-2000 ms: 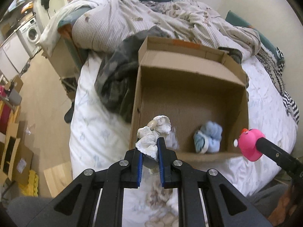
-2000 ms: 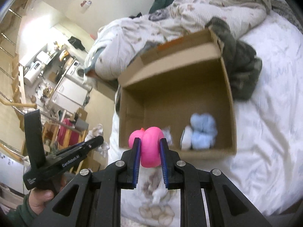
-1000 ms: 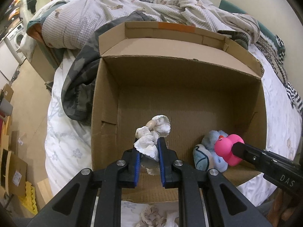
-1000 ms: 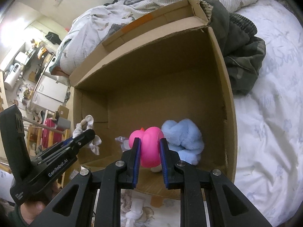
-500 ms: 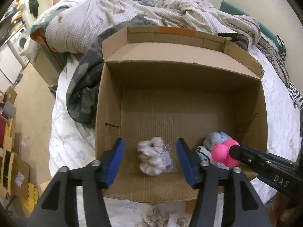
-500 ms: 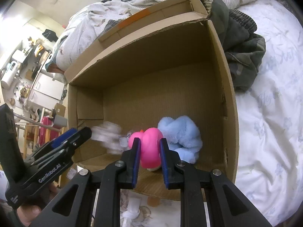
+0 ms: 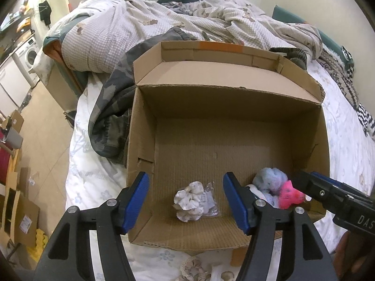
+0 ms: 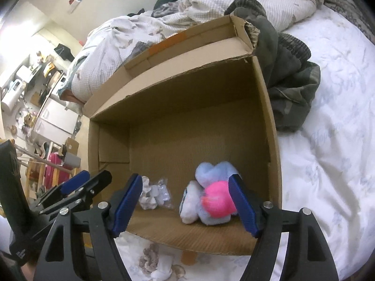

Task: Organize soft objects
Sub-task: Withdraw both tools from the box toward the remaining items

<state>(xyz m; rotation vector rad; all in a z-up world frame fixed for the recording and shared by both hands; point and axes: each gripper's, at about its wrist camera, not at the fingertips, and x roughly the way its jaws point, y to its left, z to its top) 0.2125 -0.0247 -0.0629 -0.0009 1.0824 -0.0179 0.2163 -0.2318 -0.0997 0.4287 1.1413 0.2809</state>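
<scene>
My left gripper (image 7: 186,199) has black angular arms with triangular cut-outs, silver round screws at the joints and blue pads (image 7: 138,201) lining its fingers. My right gripper (image 8: 187,206) is built the same: black frame, silver screws, blue pads (image 8: 243,205). White letters "DAS" mark the right one's black body in the left view.

So the cardboard box (image 7: 225,98) sits on the bed (image 7: 93,182), open side up, with a rumpled duvet (image 7: 145,30) piled behind it and a jacket (image 7: 110,117) bunched against its left wall. Inside, everything's near the front wall — a scrunchie (image 7: 189,201) left of centre, a fluffy plush (image 7: 270,180) in the right corner, and a round toy (image 7: 289,195) touching the plush's front. Another scrunchie (image 7: 193,267) lies on the bed just before the box.
</scene>
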